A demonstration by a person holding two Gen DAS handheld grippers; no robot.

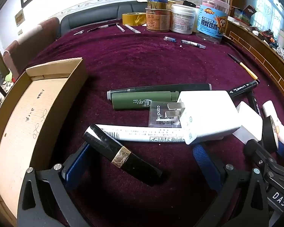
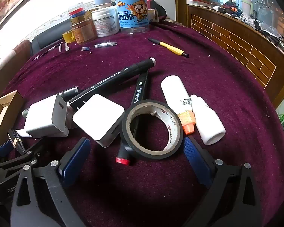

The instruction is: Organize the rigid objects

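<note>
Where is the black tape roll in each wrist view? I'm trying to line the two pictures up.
Left wrist view: the black tape roll sits at the far right edge, seen edge-on, beside the other tongs.
Right wrist view: the roll lies low in the middle, between the open right tongs.
Shared landmark: the blue-labelled jar at the table's far side.
</note>
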